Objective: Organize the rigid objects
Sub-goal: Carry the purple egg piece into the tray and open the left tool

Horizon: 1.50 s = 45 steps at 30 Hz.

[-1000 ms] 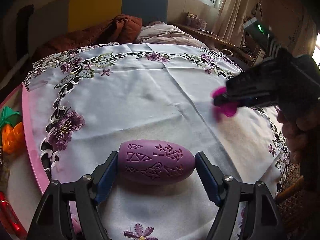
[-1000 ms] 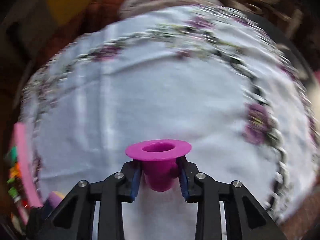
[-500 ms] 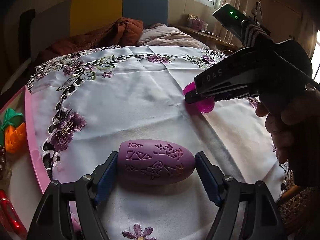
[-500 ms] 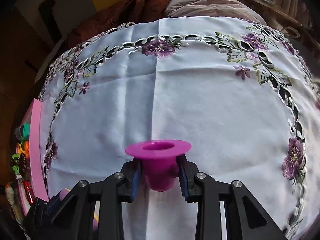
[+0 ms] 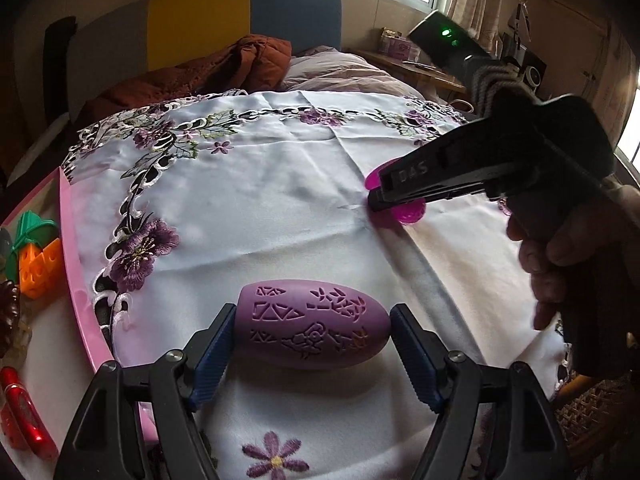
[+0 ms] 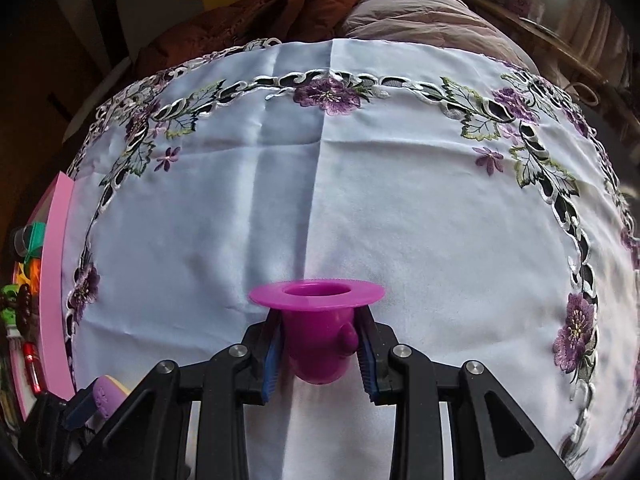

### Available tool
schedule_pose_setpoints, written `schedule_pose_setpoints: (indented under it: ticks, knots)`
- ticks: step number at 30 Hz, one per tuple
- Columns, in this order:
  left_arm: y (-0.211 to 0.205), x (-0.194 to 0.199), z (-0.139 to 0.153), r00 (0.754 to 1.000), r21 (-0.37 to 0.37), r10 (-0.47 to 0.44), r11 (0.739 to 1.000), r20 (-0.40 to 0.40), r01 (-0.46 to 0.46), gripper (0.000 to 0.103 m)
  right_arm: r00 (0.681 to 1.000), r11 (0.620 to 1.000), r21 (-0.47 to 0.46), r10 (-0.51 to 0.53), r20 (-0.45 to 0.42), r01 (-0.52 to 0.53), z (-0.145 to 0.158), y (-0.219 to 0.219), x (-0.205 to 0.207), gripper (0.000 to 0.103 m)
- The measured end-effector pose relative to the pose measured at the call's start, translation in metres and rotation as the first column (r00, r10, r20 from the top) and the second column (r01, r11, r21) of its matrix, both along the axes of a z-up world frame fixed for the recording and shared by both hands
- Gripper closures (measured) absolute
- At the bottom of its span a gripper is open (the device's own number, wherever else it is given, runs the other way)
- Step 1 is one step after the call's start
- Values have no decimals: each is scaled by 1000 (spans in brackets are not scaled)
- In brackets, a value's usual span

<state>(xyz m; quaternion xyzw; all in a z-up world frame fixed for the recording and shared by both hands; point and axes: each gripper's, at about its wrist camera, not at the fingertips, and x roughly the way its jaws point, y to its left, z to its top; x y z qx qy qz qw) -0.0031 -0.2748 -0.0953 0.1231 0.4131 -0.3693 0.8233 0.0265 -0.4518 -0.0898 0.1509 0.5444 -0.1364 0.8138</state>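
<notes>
- Right claw (image 6: 320, 354) is narrowed onto the magenta cup (image 6: 318, 328), with both blue pads pressed against the cup's body just under its broad flange. The cup's mouth faces away from the camera and a small knob shows on its right side.
- Seen from the left wrist, that cup (image 5: 410, 212) hangs close above the embroidered cloth (image 5: 256, 208), right of the centre fold; whether its base touches the fabric cannot be told.
- Left claw (image 5: 310, 334) stands wide around the purple egg-shaped piece (image 5: 314, 324), which lies on its side on the cloth, its long axis running straight across from one pad to the other.
- The blunt end of the egg meets the left pad and the pointed end sits at the right pad; a firm squeeze cannot be confirmed, so I read this as bracketing, not a sure hold.
- The relation that matters: the pink tray (image 5: 70, 264) with the other toys, among them an orange and green block toy (image 5: 38, 256) and a red piece (image 5: 24, 412), lies off the cloth's left edge.
- By my judgement the left claw is much the nearer to that tray, while the cup would have to cross most of the cloth to reach it.
- A hand (image 5: 560, 264) grips the right tool's handle at the right margin.
</notes>
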Motion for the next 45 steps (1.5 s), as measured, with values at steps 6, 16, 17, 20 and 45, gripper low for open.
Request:
schedule_pose_setpoints:
  ticks: [6,16,17,20,45]
  knots:
    - [5,-9,16,1000,-23,-11,1000,21,11,26,1000,1000,-10,11,1,-11,0,1,0,70]
    - [30,-17,67,996,-109,35,994,80,-26,26,1000,999,-45,29,-5,-29,-1,6,1,70]
    - [34,-17,70,996,-115,41,993,82,-31,26,999,998,-51,32,-5,-32,-1,7,1,70]
    - [45,-15,78,995,-130,62,990,82,-51,26,999,997,-65,43,-6,-43,-1,8,2,70]
    - [270,17,79,872,-167,490,858,-22,-486,26,996,987,-134,90,-21,-93,-3,16,6,70]
